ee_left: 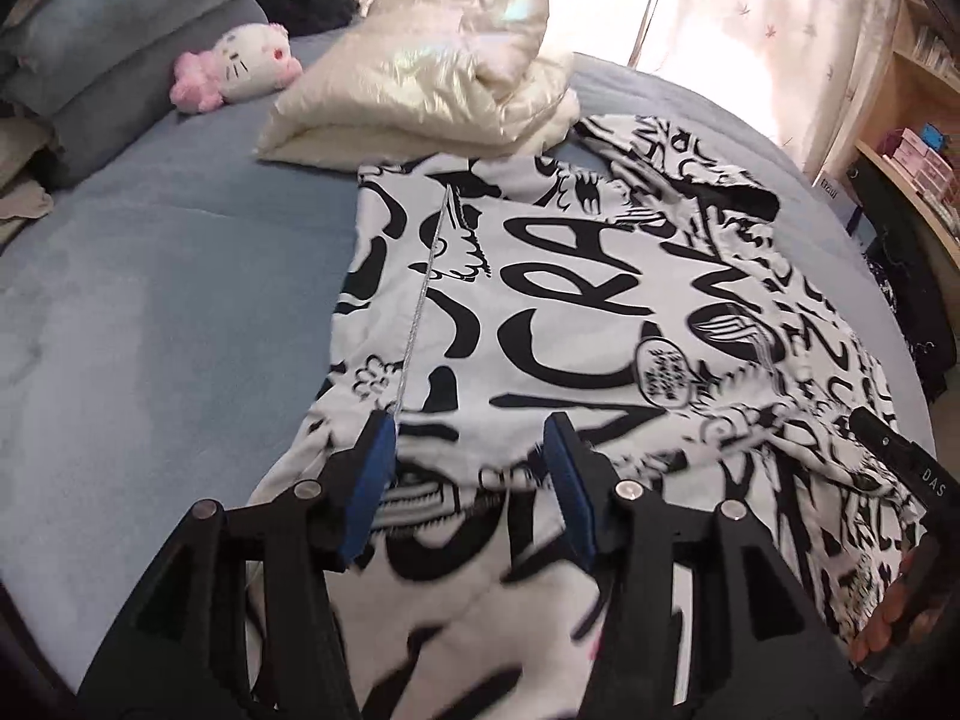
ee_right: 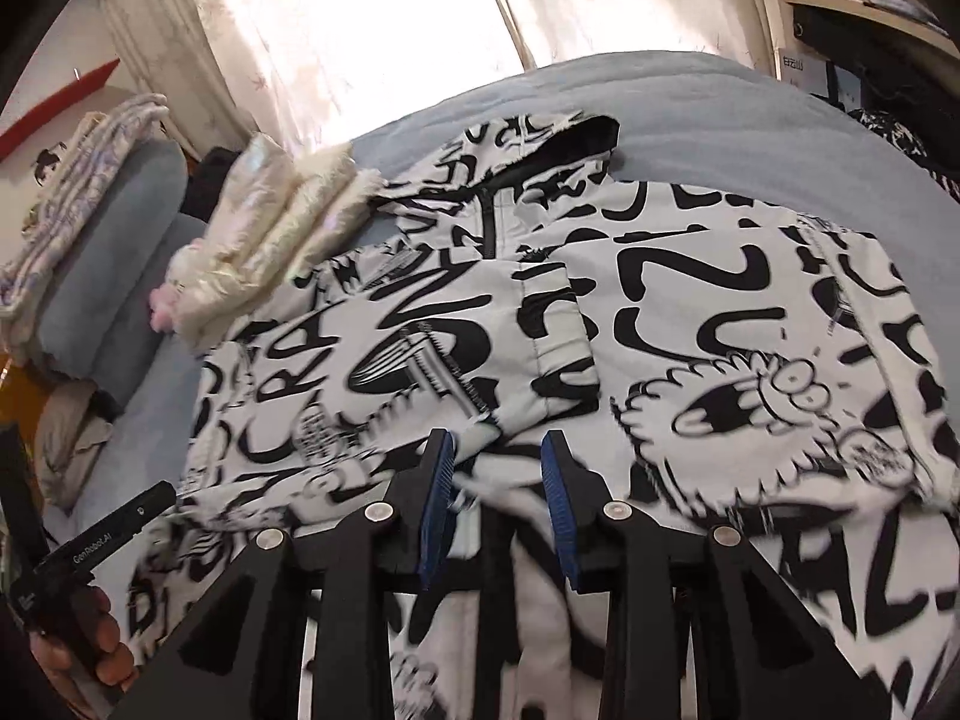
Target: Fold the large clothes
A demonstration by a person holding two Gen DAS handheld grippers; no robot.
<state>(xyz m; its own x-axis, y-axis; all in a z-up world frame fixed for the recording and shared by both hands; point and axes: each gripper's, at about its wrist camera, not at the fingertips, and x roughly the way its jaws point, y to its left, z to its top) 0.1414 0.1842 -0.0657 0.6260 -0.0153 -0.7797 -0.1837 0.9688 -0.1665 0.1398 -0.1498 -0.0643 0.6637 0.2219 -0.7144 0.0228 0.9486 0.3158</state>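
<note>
Both grippers hang over the near end of the jacket (ee_left: pixel 540 300), black-and-white graffiti print, spread flat on the blue bed (ee_left: pixel 150 300). Left gripper (ee_left: pixel 471 450) has its jaws apart, nothing pinched, just fabric below. Right gripper (ee_right: pixel 495 492) is parted too, narrower gap, not holding anything. Further back the hood (ee_right: pixel 558 138) points at the curtains, with a folded cream puffer coat (ee_left: pixel 432 84) and a pink plush cat (ee_left: pixel 240 66) beyond
</note>
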